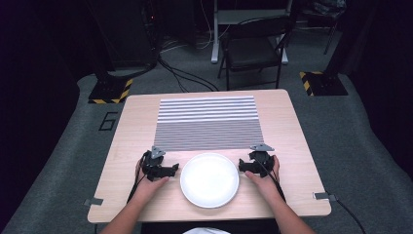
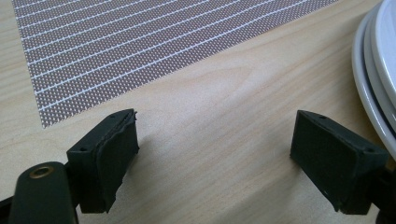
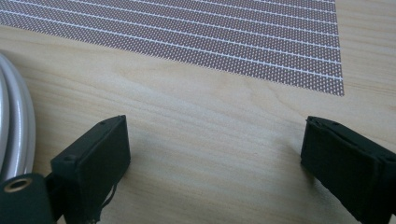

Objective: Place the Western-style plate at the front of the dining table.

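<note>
On the wooden tabletop (image 1: 287,126), the left tongs (image 1: 171,170) rest in the person's left hand (image 1: 148,187), their jaws spread wide with nothing but bare wood between them, as the left gripper view (image 2: 215,158) makes plain. Just to the right of these tongs lies the white plate (image 1: 209,180), its rim close beside the nearer jaw; in the left gripper view the plate's edge (image 2: 373,93) looks to sit just above that jaw, though whether the two touch is hard to tell from this angle. Beyond both sets of tongs, toward the far side of the tabletop, a striped placemat (image 1: 208,122) lies flat, lighter in its far half and darker in its near half, with a strip of bare wood between its near edge and the plate. On the plate's other side, the right tongs (image 1: 242,167) sit in the right hand (image 1: 265,180), likewise spread wide over bare wood in the right gripper view (image 3: 215,158), with the plate's rim (image 3: 18,126) just beside their nearer jaw. Past the tabletop's far edge stands a dark folding chair (image 1: 253,48), well apart from everything on the wood, and cables (image 1: 185,78) trail across the grey floor.
</note>
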Available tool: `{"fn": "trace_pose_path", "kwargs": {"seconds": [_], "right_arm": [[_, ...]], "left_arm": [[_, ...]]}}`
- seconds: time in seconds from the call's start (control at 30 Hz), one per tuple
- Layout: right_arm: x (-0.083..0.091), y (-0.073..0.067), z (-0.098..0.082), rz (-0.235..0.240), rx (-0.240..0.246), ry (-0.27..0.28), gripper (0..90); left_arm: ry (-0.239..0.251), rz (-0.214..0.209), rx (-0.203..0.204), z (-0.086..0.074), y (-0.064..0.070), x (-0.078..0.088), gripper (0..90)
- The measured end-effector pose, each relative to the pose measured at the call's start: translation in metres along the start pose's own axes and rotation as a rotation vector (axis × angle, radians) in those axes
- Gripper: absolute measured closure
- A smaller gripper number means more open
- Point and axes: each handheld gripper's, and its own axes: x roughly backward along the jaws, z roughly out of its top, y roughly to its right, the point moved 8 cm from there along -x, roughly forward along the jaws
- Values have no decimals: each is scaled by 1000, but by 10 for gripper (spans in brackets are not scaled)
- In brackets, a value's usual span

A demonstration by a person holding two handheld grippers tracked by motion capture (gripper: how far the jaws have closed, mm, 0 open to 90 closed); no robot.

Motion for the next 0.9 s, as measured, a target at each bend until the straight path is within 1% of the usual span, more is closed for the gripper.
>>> {"fn": "trace_pose_path", "kwargs": {"seconds": [0.1, 0.33, 0.9], "right_arm": [[0, 0, 0, 0, 0, 0, 73], [0, 0, 0, -2, 2, -2, 70], [0, 0, 0, -4, 4, -6, 69]], "left_arm": [[-1, -4, -10, 0, 0, 0, 144], [-2, -4, 0, 0, -1, 0, 144], [0, -4, -5, 0, -2, 0, 148]]}}
